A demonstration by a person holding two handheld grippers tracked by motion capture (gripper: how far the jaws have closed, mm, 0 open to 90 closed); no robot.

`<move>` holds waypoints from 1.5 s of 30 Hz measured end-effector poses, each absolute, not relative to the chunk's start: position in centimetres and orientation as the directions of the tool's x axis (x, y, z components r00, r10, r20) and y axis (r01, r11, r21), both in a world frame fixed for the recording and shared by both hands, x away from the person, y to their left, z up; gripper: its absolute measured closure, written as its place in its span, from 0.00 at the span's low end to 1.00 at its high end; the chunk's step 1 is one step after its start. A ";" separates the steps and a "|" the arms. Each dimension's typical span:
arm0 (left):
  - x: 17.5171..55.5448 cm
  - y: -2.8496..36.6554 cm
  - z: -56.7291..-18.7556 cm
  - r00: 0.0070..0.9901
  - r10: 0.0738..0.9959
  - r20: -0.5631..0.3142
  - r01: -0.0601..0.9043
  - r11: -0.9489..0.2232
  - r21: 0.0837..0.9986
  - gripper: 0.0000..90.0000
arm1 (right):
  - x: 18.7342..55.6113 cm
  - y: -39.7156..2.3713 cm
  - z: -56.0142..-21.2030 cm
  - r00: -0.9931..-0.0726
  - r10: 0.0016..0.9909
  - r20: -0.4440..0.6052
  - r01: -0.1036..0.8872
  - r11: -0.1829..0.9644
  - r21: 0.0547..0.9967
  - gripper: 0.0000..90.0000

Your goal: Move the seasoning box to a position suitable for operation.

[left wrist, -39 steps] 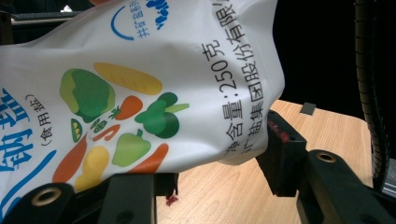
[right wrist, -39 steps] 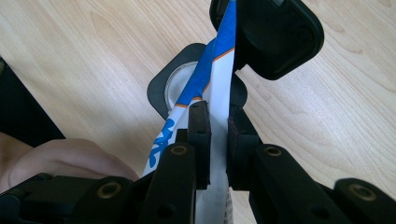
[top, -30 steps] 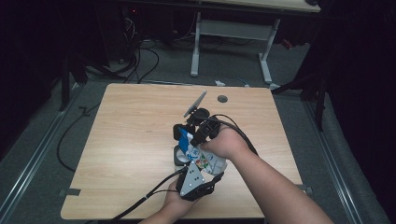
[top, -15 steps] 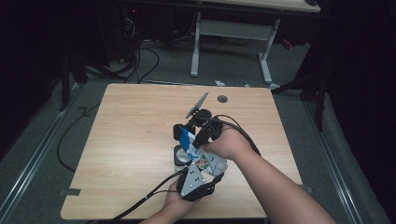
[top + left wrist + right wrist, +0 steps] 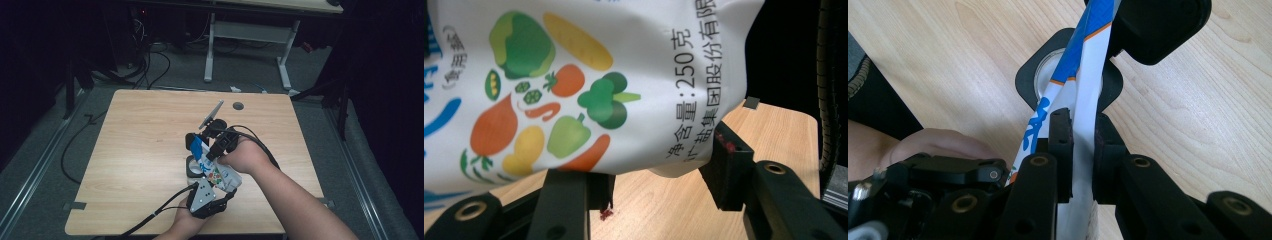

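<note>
White bag (image 5: 639, 75) printed with green peppers, orange carrots, a red tomato, yellow potato and corn, dark green broccoli, black characters and blue lettering; its edge (image 5: 1083, 55) carries a blue band with a thin orange line. Black dish (image 5: 1030, 82) with pale inner ring. Black left tool (image 5: 659, 190); black right tool (image 5: 1083, 125). Light wood-grain table (image 5: 145, 130).

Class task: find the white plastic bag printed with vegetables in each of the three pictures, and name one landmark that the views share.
High view: white plastic bag printed with vegetables lies lower centre, between both hands.
Left gripper view: the bag covers the upper left, above the black jaws.
Right gripper view: the bag's blue-and-white edge runs up the middle, pinched between the jaws.
Shared landmark: light wooden tabletop.
</note>
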State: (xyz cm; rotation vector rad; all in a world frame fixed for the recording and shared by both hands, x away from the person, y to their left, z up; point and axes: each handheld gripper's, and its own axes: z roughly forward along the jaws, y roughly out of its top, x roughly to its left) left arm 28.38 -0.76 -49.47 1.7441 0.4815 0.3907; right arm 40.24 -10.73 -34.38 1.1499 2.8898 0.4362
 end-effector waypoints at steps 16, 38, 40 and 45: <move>28.3 -0.3 -50.0 0.865 0.501 -0.033 0.141 -0.179 0.974 0.56 | 39.9 -11.6 -34.0 -0.723 0.684 0.098 0.680 0.680 0.274 0.94; 28.0 1.7 -50.9 0.866 0.498 -0.035 0.150 -0.191 0.970 0.50 | 39.5 -17.4 -34.2 -0.632 0.770 0.091 0.756 0.586 0.291 0.95; 28.0 1.9 -51.0 0.864 0.502 -0.035 0.150 -0.189 0.971 0.50 | 39.5 -18.0 -34.2 -0.620 0.779 0.090 0.764 0.573 0.296 0.96; 28.1 2.8 -50.9 0.857 0.515 -0.039 0.152 -0.180 0.972 0.50 | 39.4 -19.4 -34.7 -0.606 0.791 0.084 0.769 0.556 0.315 0.96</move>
